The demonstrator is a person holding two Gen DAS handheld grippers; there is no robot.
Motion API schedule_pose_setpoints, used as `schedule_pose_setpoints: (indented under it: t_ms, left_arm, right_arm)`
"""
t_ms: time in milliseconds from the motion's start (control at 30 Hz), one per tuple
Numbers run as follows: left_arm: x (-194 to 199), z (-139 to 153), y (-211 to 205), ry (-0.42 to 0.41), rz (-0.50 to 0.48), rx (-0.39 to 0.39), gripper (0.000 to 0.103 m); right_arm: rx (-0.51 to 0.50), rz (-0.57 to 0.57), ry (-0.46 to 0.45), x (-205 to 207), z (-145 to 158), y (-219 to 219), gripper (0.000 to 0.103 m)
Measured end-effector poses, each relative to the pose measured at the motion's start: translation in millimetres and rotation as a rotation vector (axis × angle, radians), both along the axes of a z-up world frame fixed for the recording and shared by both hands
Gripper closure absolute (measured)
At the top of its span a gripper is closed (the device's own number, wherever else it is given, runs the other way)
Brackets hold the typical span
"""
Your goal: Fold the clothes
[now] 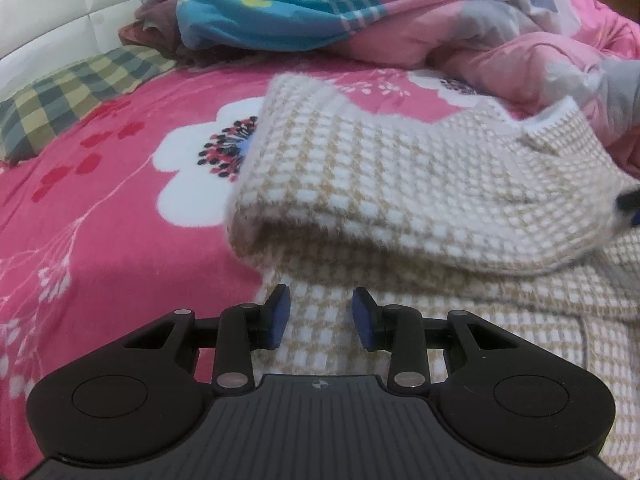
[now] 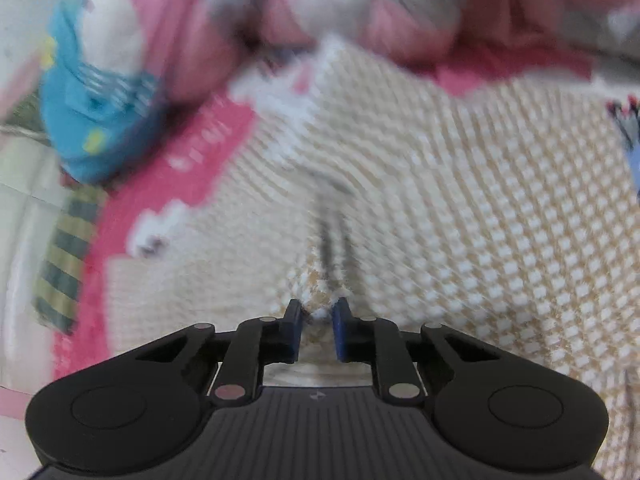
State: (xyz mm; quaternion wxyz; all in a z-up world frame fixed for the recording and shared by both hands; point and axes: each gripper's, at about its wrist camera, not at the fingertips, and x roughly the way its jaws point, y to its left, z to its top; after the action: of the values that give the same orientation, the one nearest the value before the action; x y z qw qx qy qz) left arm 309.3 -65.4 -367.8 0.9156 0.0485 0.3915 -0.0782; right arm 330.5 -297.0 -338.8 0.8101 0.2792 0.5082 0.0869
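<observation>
Checked sweater [image 1: 400,184] half-folded on the bed [image 1: 100,220]; the fold may slip.
Right hand-held gripper [image 2: 316,320] pinches only a small tuft; left hand-held gripper [image 1: 320,316] hovers part-open, empty, so the flap could drop crooked.

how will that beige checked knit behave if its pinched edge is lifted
Probably floppy: the checked knit already drapes in a soft rolled fold. Its fuzzy weave likely grips rather than slips. The right gripper pinches only a bunched edge, so the rest should sag.
</observation>
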Motion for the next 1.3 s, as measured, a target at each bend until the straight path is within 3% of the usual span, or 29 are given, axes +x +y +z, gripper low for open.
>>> schedule_pose_setpoints:
  t_ms: [133, 233, 400, 533, 633, 733, 833, 900, 967, 1100, 1200, 1300]
  left_arm:
    - [5.6, -0.6, 6.3, 0.02, 0.025, -0.034, 0.069]
    - [7.3, -1.9, 8.8, 0.029, 0.027, -0.047, 0.069]
    - [7.4, -3.0, 9.2, 0.032, 0.011, -0.04, 0.069]
    - [8.8, -1.8, 10.3, 0.04, -0.002, -0.035, 0.069]
    - [8.5, -1.8, 9.3, 0.042, -0.01, -0.029, 0.069]
    - [7.5, -3.3, 8.6, 0.042, -0.022, -0.022, 0.069]
    - [5.5, -4.2, 6.9, 0.043, -0.039, -0.011, 0.069]
    - [3.9, -1.1, 10.1, 0.062, -0.056, -0.021, 0.069]
    - [1.8, 3.6, 15.6, 0.088, -0.073, -0.038, 0.068]
    - [-7.6, 29.2, 37.4, 0.092, -0.06, -0.101, 0.066]
    - [0.0, 50.5, 42.3, 0.039, -0.037, -0.168, 0.064]
    - [28.2, 53.7, 25.1, -0.016, -0.065, -0.208, 0.064]
  right_arm:
    - [-0.082, -0.073, -0.128, -20.7, 59.8, -26.1, 0.087]
    - [-0.174, -0.122, -0.119, -29.1, 64.4, -51.7, 0.087]
    - [-0.195, -0.13, -0.005, -23.5, 26.4, -59.3, 0.087]
    - [-0.223, -0.118, -0.114, -31.6, 56.5, -50.0, 0.087]
    - [-0.26, -0.114, -0.134, -38.6, 62.8, -48.1, 0.087]
    - [-0.314, -0.128, -0.079, -45.8, 34.8, -56.0, 0.087]
    - [-0.389, -0.086, 0.044, -42.5, -25.9, -63.7, 0.083]
    - [-0.351, -0.117, 0.078, -44.4, -42.7, -72.7, 0.081]
    - [-0.36, -0.139, 0.049, -48.2, -29.1, -76.9, 0.078]
    - [-0.496, -0.159, -0.018, -62.0, 9.4, -77.5, 0.078]
    - [-0.516, -0.099, -0.122, -58.5, 32.5, -67.4, 0.078]
    - [-0.542, 0.012, -0.251, -39.8, 39.0, -36.3, 0.078]
